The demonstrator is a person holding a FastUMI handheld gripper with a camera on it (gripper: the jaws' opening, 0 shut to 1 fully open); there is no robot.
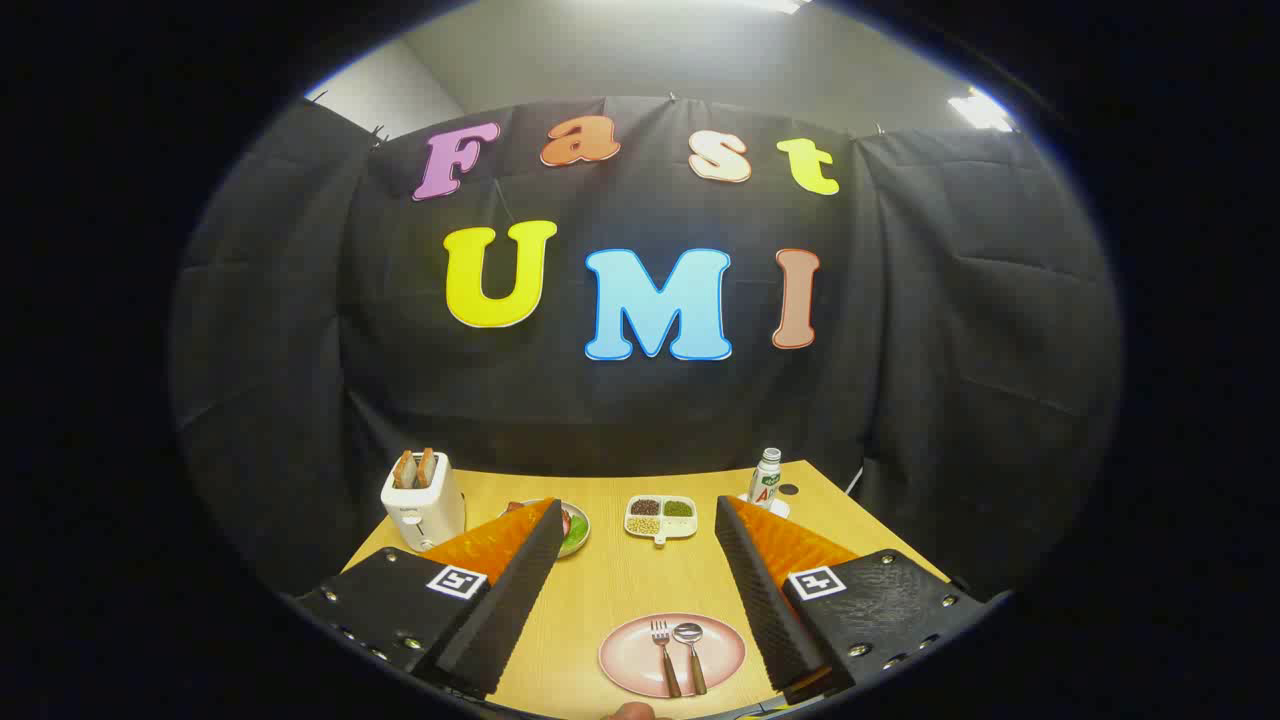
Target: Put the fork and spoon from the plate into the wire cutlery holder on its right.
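A pink plate (622, 655) lies on the wooden table, low between my two fingers. On it a fork (663, 655) and a spoon (691, 652) lie side by side, heads pointing away from me, the fork to the left. My gripper (636, 512) is open and held well above the table, its fingers spread wide with nothing between them. The right finger (765, 590) covers the table to the right of the plate.
A white toaster (423, 503) with two bread slices stands at the back left. Partly behind the left finger sits a bowl with greens (575, 530). A white divided dish of grains (660, 517) is at the back centre, a small bottle (766, 478) at the back right.
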